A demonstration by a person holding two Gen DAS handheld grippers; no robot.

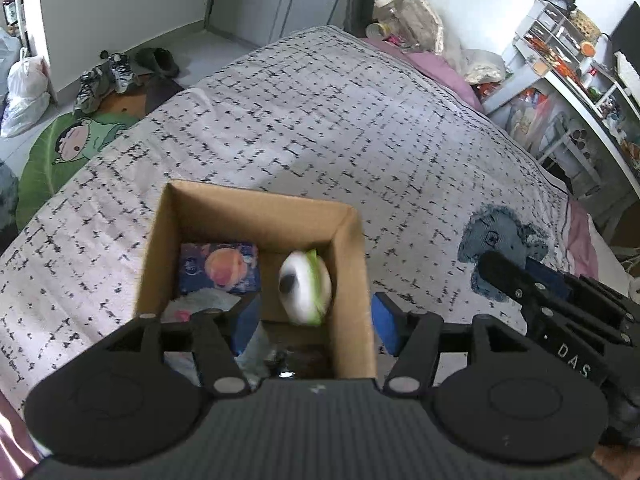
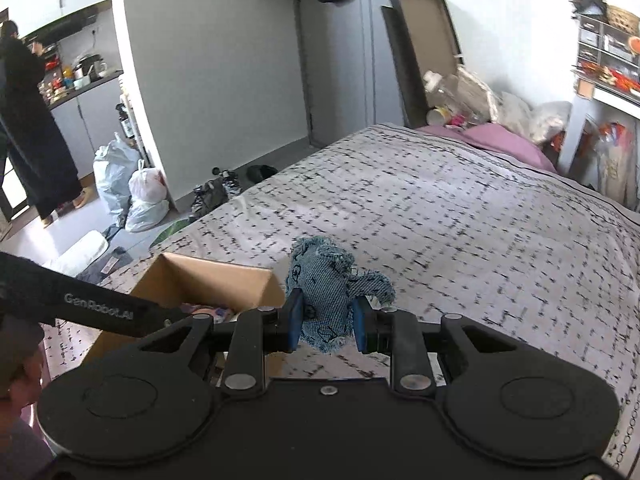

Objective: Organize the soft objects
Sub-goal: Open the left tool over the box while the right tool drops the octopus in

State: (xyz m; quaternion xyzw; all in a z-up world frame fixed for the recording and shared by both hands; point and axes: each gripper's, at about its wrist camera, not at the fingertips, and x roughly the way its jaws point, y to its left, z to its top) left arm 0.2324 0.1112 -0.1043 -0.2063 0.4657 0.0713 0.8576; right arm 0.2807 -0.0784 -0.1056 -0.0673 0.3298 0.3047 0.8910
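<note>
An open cardboard box point(image 1: 348, 280) stands on the patterned bedspread point(image 1: 320, 120). Inside lie a blue packet with a peach picture point(image 1: 224, 268) and a blurred white-and-green ball toy point(image 1: 306, 286). My left gripper point(image 1: 314, 320) hangs open over the box, and its blue pads point(image 1: 384, 328) do not touch the ball. My right gripper point(image 2: 326, 320) is shut on a frayed blue denim plush point(image 2: 328, 292), held above the bed just right of the box point(image 2: 208, 280). The left wrist view shows that plush point(image 1: 500, 240) and the right gripper point(image 1: 490, 266) at its right edge.
Shoes point(image 1: 104, 80), a green cartoon rug point(image 1: 72, 140) and plastic bags point(image 2: 136, 192) lie on the floor left of the bed. Cluttered shelves point(image 1: 568, 60) stand to the right. Pink bedding point(image 2: 504, 140) and bags sit at the bed's far end. A person in black point(image 2: 28, 128) stands in the kitchen.
</note>
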